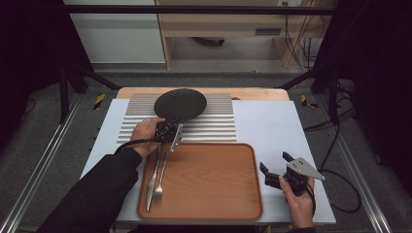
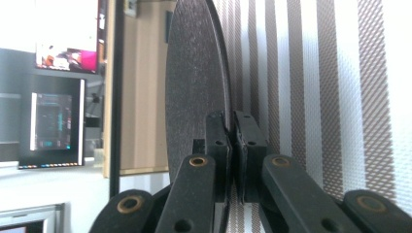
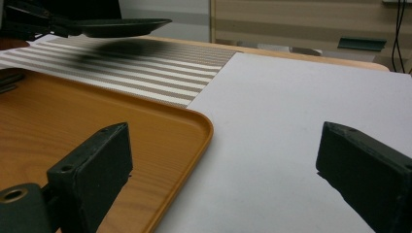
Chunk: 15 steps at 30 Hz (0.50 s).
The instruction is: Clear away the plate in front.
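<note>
A dark round plate hangs level a little above the striped mat, its shadow on the stripes below. My left gripper is shut on the plate's near rim, held in a hand at the mat's front left. In the left gripper view the pads pinch the plate's edge, with the gripper turned on its side. The right gripper view shows the plate at upper left. My right gripper stands open just right of the tray, its jaws wide with nothing between them.
A wooden tray lies at the front centre, with a knife and a fork along its left side. A white sheet covers the table to the right of the mat. The tray's corner lies just ahead of the right jaws.
</note>
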Motion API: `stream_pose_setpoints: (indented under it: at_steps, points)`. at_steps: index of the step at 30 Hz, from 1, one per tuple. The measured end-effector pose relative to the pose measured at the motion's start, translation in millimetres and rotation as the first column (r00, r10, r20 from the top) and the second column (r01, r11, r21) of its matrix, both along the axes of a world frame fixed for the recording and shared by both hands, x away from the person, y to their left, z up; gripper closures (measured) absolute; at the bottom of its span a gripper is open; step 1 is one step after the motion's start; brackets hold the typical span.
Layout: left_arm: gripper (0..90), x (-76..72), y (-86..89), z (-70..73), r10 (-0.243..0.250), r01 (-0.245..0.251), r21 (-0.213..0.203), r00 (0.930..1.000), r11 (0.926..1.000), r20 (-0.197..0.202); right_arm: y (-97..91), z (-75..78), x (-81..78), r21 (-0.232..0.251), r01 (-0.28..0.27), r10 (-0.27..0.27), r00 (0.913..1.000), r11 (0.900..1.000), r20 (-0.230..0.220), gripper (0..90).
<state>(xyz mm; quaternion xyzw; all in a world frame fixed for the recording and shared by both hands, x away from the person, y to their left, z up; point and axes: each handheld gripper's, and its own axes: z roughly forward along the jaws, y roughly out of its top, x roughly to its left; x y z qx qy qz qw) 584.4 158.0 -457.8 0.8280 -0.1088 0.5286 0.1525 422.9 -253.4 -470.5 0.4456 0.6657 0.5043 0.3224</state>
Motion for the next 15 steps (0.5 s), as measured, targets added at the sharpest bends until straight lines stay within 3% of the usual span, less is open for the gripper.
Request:
stream_pose_setpoints:
  at_steps: [9, 15]
  points:
    - [86.5, -44.1, 1.2, 21.1, -0.011, 0.014, -0.068, 0.9992, 0.9976, 0.04, -1.2, 0.4, -0.8, 0.017, -0.012, 0.011, 0.9999, 0.9998, 0.013, 5.9]
    - [86.6, -81.8, 3.7, 28.7, -0.009, 0.013, -0.056, 0.9977, 0.9984, 0.066, -0.7, 2.8, -4.2, 0.006, -0.027, 0.026, 0.9994, 0.9996, 0.022, 5.7]
